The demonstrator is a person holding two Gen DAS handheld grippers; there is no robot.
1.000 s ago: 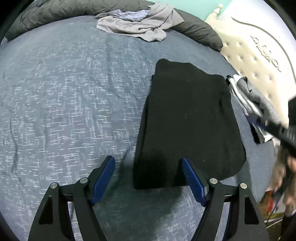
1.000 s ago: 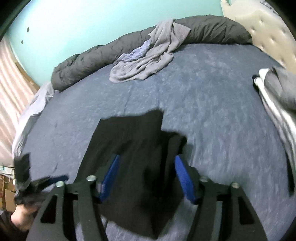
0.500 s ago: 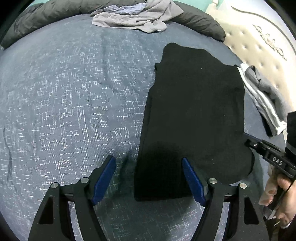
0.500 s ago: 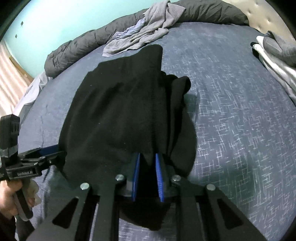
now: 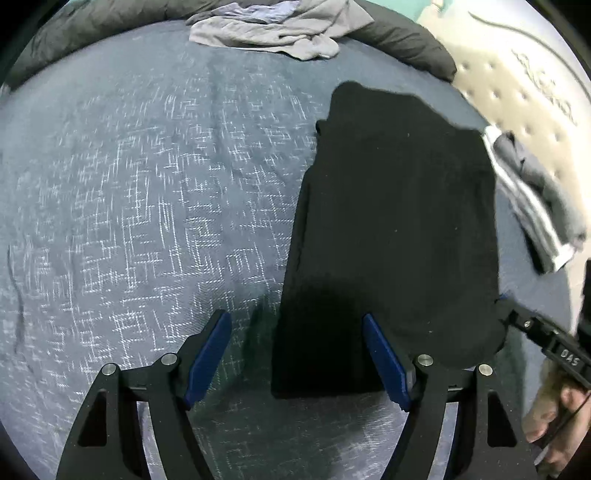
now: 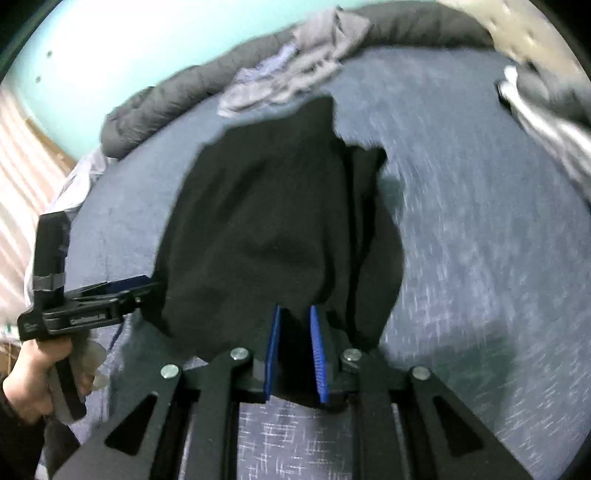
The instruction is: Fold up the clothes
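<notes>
The right gripper's (image 6: 295, 332) fingers (image 6: 274, 347), wide a second ago, have just been closing and now pinch the black garment's (image 5: 399, 229) near hem on the bed (image 5: 147, 221). The left gripper's (image 5: 295, 354) fingers gape wide over its corner. Its long axis runs away from the person.

Right gripper (image 5: 499, 300) body: white marking "DAS" (upside down). Left gripper (image 6: 147, 286) label: blurred, unreadable.

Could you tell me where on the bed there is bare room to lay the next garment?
The bedspread is free left of the black garment, below the grey clothes. The headboard side is crowded by the folded pile.
</notes>
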